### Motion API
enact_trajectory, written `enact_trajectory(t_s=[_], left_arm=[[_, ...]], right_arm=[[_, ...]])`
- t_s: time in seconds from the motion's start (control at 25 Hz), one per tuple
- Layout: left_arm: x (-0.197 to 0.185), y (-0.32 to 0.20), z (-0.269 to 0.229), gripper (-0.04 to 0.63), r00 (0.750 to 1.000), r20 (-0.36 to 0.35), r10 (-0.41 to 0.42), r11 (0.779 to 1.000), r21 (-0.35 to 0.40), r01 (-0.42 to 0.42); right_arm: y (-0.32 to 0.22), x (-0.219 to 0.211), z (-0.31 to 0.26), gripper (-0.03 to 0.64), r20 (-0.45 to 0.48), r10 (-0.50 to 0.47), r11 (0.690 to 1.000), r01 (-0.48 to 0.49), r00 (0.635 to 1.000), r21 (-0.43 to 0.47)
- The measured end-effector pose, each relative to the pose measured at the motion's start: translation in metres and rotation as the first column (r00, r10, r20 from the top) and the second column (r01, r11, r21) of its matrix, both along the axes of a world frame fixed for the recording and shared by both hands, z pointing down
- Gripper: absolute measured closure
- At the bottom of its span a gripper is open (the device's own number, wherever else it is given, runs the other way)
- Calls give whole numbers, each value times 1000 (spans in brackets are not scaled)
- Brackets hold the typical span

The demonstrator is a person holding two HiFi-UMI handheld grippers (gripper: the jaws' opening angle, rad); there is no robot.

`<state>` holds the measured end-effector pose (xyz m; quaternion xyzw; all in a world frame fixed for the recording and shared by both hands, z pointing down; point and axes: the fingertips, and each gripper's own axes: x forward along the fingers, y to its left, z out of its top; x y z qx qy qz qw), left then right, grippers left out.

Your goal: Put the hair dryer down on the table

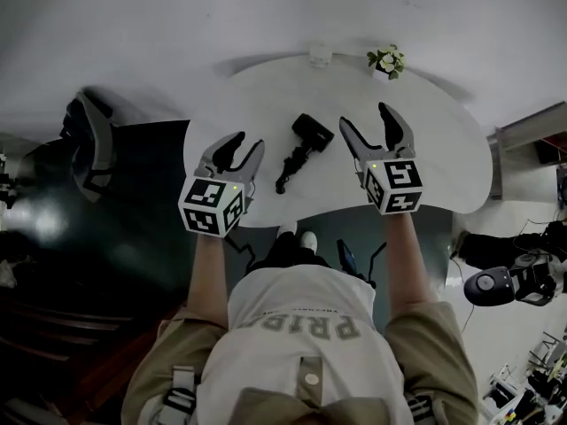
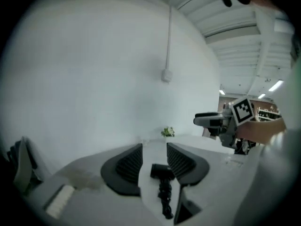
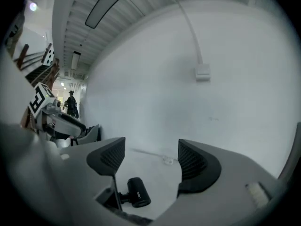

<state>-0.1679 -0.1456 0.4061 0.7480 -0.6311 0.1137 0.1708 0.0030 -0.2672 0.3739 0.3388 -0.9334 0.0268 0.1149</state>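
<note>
Hair dryer (image 1: pixel 302 147) lies on table (image 1: pixel 443 162) between both gaping tongs.

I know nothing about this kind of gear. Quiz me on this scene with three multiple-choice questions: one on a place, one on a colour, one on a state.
1. Where is the hair dryer?
A. On the floor
B. On the table, between the left gripper and the right gripper
C. Beside the potted plant

2. What colour is the hair dryer?
A. White
B. Red
C. Black

3. How do the two grippers stand?
A. Both open, holding nothing
B. Both shut on the hair dryer
C. One open, one shut

Answers:
1 B: the head view shows it lying on the white tabletop between them.
2 C: it is dark against the pale table in all views.
3 A: each gripper view shows the jaws apart with only the table between them.
</note>
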Motion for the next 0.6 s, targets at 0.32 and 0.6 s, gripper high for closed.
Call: enact_trajectory(t_s=[0.32,0.6], left_arm=[[-6,13,-108,527,991,39,-128,898,429,100],[-1,31,-145,589,970,75,-231,784,604,140]], right_arm=[[36,22,-75,390,122,129,978,-146,984,147],[57,39,-100,612,178,206,951,-240,962,197]])
